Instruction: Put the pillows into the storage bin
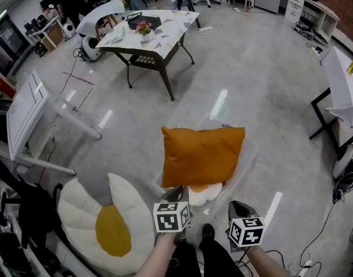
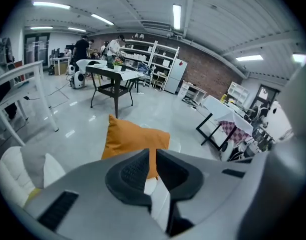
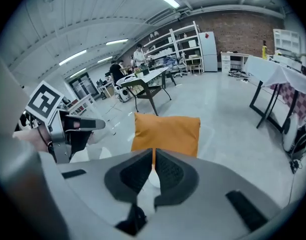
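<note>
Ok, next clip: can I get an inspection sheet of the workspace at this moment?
Surface: glossy grey floor, no worktop in use.
Job's things: orange pillow lies across the top of the clear storage bin, over a small white and yellow pillow. The large egg pillow is outside the bin, at the left.
Clutter: grey cushion-like piece against the large egg pillow.
Grippers: left gripper and right gripper each have their fingers together with nothing between them. Both sit short of the bin.
Cables: loose cables on the floor at the right.
Surroundings: table with a flower pot, white desks at both sides, people at the back.
</note>
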`<state>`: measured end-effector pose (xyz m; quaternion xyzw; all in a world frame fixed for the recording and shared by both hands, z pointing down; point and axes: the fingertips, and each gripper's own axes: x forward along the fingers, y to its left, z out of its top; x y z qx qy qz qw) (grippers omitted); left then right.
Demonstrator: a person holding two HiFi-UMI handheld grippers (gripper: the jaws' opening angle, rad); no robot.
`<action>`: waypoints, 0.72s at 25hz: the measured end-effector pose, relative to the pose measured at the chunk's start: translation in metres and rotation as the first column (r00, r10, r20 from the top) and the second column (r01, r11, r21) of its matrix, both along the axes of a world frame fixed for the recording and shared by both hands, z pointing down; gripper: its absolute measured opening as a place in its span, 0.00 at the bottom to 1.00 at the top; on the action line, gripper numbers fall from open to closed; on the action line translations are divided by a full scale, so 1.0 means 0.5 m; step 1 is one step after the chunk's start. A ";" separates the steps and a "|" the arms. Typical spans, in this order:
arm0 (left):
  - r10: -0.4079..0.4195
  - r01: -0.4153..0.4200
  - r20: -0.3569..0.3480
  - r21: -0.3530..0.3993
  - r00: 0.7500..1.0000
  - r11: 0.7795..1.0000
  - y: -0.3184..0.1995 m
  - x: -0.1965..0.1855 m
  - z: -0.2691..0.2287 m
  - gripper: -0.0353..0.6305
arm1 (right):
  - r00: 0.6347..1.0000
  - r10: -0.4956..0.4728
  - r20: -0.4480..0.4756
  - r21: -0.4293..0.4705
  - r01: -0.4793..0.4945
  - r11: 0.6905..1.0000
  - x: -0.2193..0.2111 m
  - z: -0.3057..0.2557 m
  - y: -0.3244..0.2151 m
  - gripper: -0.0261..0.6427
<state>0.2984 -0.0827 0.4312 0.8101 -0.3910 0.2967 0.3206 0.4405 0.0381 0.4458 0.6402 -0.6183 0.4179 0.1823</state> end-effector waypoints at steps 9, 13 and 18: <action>-0.140 0.139 0.007 0.037 0.990 0.990 0.076 -0.178 -0.042 0.09 | 0.993 -0.116 -0.029 0.038 0.117 0.992 -0.099 -0.051 -0.004 0.05; -0.196 0.196 0.010 0.046 0.980 0.980 0.111 -0.236 -0.061 0.09 | 0.990 -0.138 -0.023 0.071 0.139 0.988 -0.126 -0.080 0.003 0.04; -0.253 0.253 -0.006 0.057 0.967 0.966 0.143 -0.277 -0.094 0.09 | 0.978 -0.203 -0.041 0.122 0.206 0.971 -0.152 -0.125 0.005 0.04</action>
